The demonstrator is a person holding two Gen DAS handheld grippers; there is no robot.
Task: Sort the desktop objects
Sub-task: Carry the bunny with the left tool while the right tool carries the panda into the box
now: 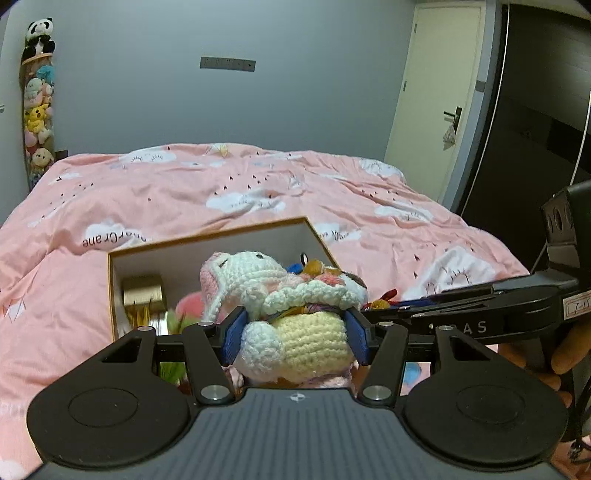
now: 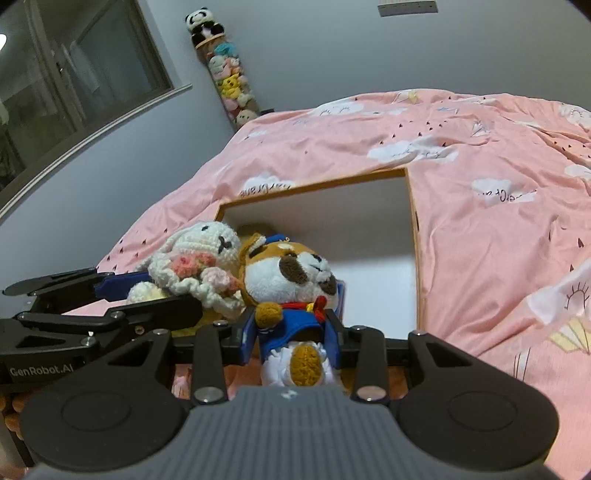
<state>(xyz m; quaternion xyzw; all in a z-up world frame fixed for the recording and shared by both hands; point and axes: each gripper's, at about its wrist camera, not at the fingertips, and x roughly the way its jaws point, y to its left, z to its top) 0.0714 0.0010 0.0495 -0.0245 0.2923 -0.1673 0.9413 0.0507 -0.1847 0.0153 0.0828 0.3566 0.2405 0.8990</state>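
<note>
From the left wrist camera, the left gripper [image 1: 295, 338] pinches a crocheted rabbit [image 1: 280, 314] by its pale yellow body, one blue pad pressed against each side; the white head with its pink ear leans to the left above the pads. Just beyond the rabbit stands an open box [image 1: 207, 242] with an orange rim and white inner walls, resting on a pink bedspread [image 1: 258, 184] printed with clouds. A gold block [image 1: 142, 295] sits in the box's left part. The right gripper [image 1: 399, 308] reaches in from the right edge, its tips hidden behind the rabbit, with a hand [image 1: 546, 354] on its handle. From the right wrist camera, the right gripper [image 2: 295, 330] clamps a plush dog [image 2: 291, 288] in a blue sailor outfit, its blue pads tight on the toy's body, in front of the box's near edge. The rabbit sits just left of the dog, touching it, held by the left gripper, which comes in from the left. A clear tube of plush toys [image 2: 231, 86] topped by a panda [image 2: 203, 22] stands far off against the wall.
</note>
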